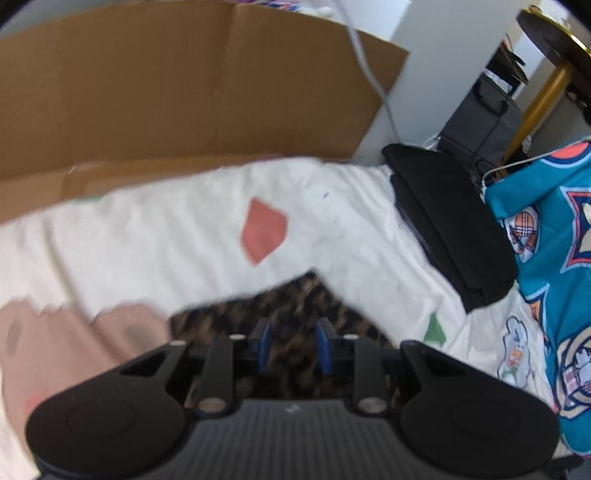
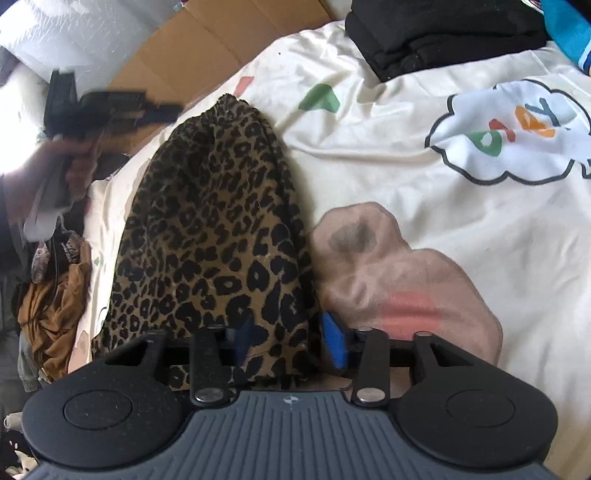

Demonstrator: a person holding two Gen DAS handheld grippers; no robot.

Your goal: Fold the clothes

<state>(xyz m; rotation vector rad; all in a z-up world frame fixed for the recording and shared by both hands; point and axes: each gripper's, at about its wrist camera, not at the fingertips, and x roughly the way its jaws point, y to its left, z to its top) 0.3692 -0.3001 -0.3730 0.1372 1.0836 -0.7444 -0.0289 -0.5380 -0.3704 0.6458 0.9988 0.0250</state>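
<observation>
Though the leopard cloth (image 2: 214,229) lies soft and light on the bed (image 2: 424,192), the right tool (image 2: 291,341) straddles its hem, part-open, gripping nothing — take that hem; the left tool (image 1: 291,345), part-open, holds nothing.

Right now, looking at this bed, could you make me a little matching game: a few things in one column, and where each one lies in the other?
Things:
1. leopard-print garment
2. black folded clothes
3. cardboard
4. brown crumpled clothes

Places:
A. stacked at the far end of the bed cover
B. standing along the bed's far side
C. between the right gripper's open fingers
D. heaped off the bed's edge, beside the leopard print

Pairs: 1-C, 2-A, 3-B, 4-D
</observation>
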